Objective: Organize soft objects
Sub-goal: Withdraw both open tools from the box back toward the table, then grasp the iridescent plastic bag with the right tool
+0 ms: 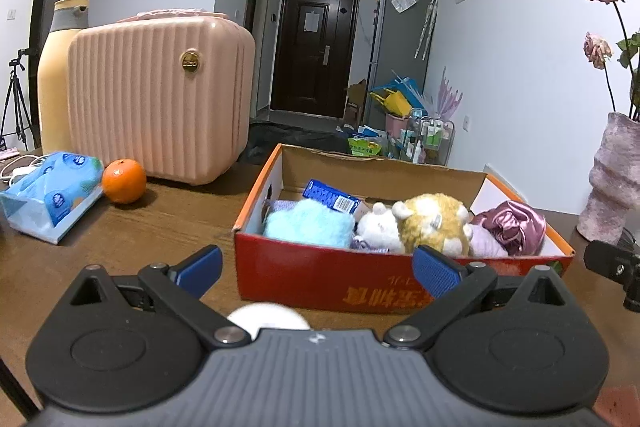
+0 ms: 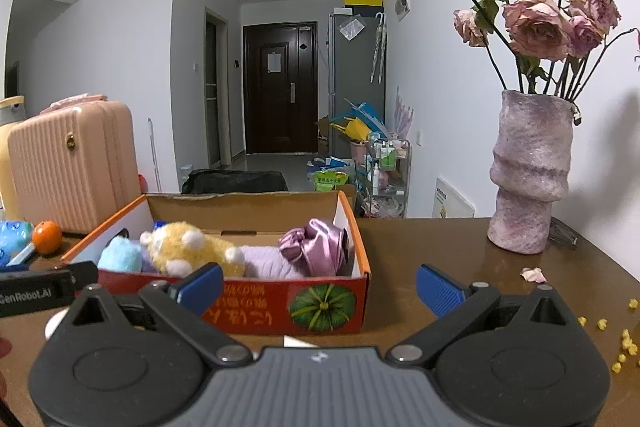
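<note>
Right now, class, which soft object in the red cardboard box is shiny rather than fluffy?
The pink satin scrunched cloth at the box's right end; the yellow plush toy and light-blue fluffy item are fuzzy.

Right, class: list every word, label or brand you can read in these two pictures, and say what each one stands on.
"GenRobot.AI": on the black camera body at the left edge of the right wrist view.
Orange characters on the front of the red box: upside down, not readable.
Print on the blue packet in the box: too small.
Logos on the tissue pack: blurred.
Round badge on the pink case: too small.
</note>
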The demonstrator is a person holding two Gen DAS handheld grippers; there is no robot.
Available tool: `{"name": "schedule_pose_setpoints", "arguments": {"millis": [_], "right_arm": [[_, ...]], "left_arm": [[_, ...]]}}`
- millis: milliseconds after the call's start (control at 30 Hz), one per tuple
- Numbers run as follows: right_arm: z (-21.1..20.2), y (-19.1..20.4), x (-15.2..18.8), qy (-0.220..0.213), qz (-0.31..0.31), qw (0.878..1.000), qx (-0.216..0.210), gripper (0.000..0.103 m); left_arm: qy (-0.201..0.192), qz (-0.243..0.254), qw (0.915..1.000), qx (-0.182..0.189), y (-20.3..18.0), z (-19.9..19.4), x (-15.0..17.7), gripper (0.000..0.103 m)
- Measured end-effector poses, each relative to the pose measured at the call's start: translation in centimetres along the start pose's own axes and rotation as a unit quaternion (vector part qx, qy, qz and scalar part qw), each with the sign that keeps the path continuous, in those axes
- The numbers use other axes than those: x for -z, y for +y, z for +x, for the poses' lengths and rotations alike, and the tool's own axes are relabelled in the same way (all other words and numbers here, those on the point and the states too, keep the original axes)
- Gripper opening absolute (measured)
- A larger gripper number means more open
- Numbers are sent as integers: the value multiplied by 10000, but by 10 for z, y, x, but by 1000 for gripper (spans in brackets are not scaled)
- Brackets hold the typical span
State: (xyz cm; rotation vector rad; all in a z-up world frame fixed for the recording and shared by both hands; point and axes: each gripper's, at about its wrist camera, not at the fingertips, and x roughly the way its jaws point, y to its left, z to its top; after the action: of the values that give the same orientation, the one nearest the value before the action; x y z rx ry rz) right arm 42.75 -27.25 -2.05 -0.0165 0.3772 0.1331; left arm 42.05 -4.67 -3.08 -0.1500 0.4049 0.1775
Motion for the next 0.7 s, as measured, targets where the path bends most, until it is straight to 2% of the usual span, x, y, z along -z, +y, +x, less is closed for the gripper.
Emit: {"name": "schedule_pose_setpoints", "arguments": {"millis": [700], "right_arm": [[-71, 29, 46, 58, -436, 9989, 159, 103]], "left_arm": [[48, 176, 9998, 114, 20, -64, 25, 103]]}}
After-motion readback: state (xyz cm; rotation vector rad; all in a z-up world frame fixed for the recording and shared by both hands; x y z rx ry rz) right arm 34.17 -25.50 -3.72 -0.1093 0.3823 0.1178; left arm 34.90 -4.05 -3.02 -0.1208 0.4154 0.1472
